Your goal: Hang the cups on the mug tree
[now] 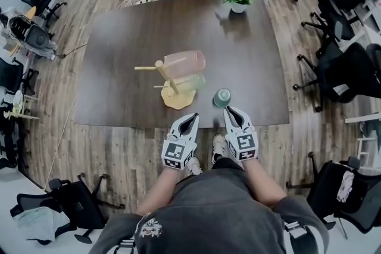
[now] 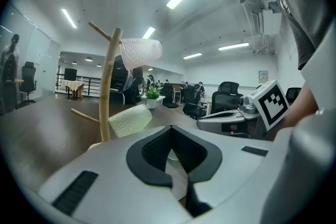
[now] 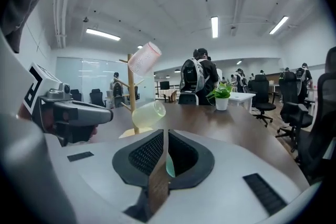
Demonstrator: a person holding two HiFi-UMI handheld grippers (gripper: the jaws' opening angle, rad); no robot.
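item: mug tree [image 1: 169,83], wooden, standing near the front of the dark table [image 1: 119,56]; two cups hung on its pegs mouth-outward, pink cup [image 1: 184,61] above, pale green cup [image 1: 189,82] below. item: teal cup [image 1: 222,97], unhung, upright on the table just beside the tree's base, probably next to go. item: left gripper [image 1: 191,118], jaws pressed together, empty, at the table's near edge. item: right gripper [image 1: 230,111], jaws pressed together, empty, pointing at the teal cup just ahead, likely positioned to take it.
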